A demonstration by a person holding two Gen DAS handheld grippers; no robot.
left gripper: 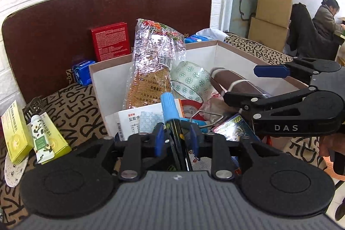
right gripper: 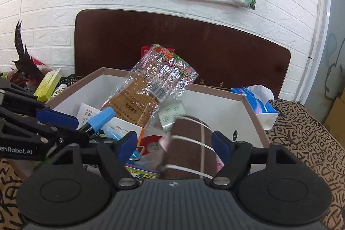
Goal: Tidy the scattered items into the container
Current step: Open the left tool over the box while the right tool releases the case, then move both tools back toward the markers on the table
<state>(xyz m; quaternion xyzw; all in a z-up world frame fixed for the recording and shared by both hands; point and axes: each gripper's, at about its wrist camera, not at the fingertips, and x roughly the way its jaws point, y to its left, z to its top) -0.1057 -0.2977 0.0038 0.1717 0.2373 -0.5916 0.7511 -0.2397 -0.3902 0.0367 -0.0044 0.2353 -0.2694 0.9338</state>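
A white cardboard box [left gripper: 215,51] with a brown rim sits on a patterned cloth and holds several items: a clear bag of brown grain [left gripper: 148,70], a green-patterned tape roll [left gripper: 189,81], a red tape roll [left gripper: 190,108] and paper packets. My left gripper [left gripper: 176,139] is shut on a black marker with a blue cap [left gripper: 170,109], held over the box's near edge. My right gripper [right gripper: 174,141] is open over the box [right gripper: 250,113], its jaws either side of a brown roll wound with white cord [right gripper: 189,150]. The marker [right gripper: 101,119] also shows in the right wrist view.
Yellow-green medicine boxes [left gripper: 15,133] and a white tube [left gripper: 41,139] lie left of the box. A red box [left gripper: 111,40] and a blue pack [left gripper: 83,72] stand behind it against a dark headboard [left gripper: 64,31]. A tissue pack [right gripper: 258,105] sits at the box's right.
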